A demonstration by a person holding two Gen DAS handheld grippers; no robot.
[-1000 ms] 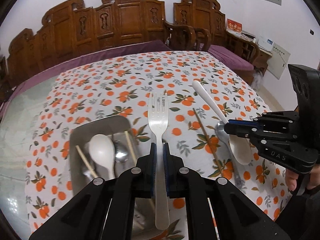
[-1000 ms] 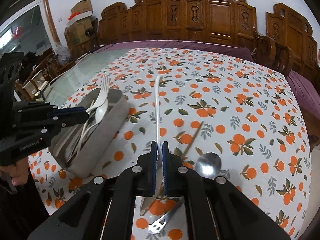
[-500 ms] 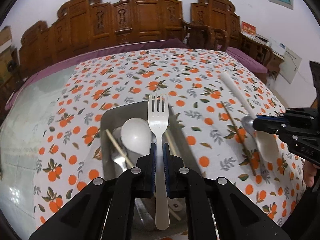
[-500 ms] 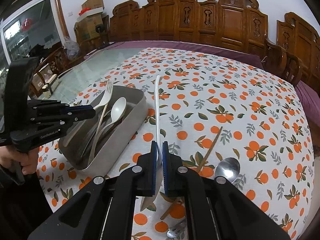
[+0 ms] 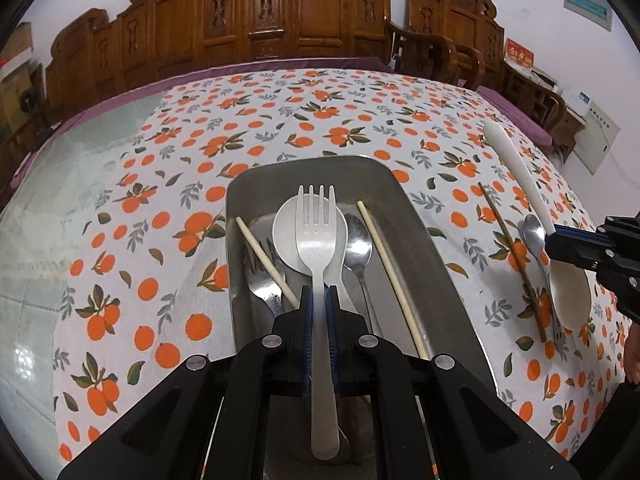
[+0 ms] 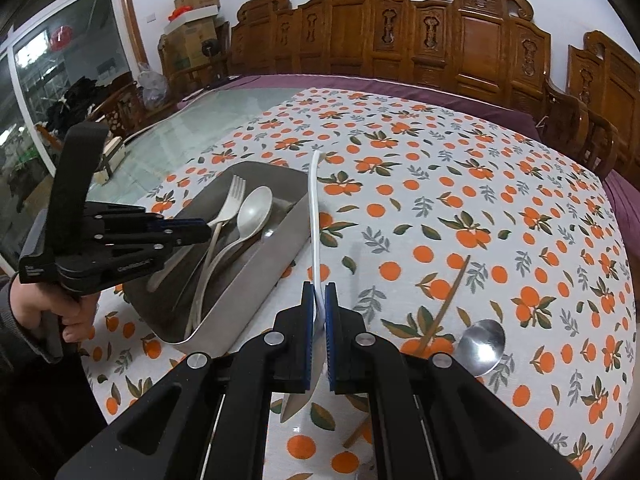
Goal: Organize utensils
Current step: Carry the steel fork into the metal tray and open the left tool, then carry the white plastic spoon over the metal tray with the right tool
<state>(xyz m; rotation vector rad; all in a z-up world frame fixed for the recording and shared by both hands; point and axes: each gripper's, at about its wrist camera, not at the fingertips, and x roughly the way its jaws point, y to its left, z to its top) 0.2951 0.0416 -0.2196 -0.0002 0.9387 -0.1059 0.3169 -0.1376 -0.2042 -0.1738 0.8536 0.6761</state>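
Your left gripper (image 5: 319, 300) is clamped on the white fork (image 5: 317, 240), held over the metal tray (image 5: 416, 216) at frame centre. Your right gripper (image 6: 319, 300) is closed on the white spoon (image 6: 314, 220). An orange-print tablecloth (image 6: 440, 184) covers the glass table (image 6: 224, 120); carved wooden chairs (image 6: 460, 40) line the top.

The right gripper (image 6: 319, 304), jaws clamped on a white spoon (image 6: 314, 220) whose handle points away over the orange-print tablecloth (image 6: 480, 200), hangs just beside a metal tray (image 6: 256, 280) on the worktop. At left, a hand (image 6: 44, 308) holds the left gripper (image 6: 196, 232) pinching a pale fork (image 6: 228, 208) above the tray. A brown chopstick (image 6: 444, 308) and a steel spoon (image 6: 482, 346) lie at right.
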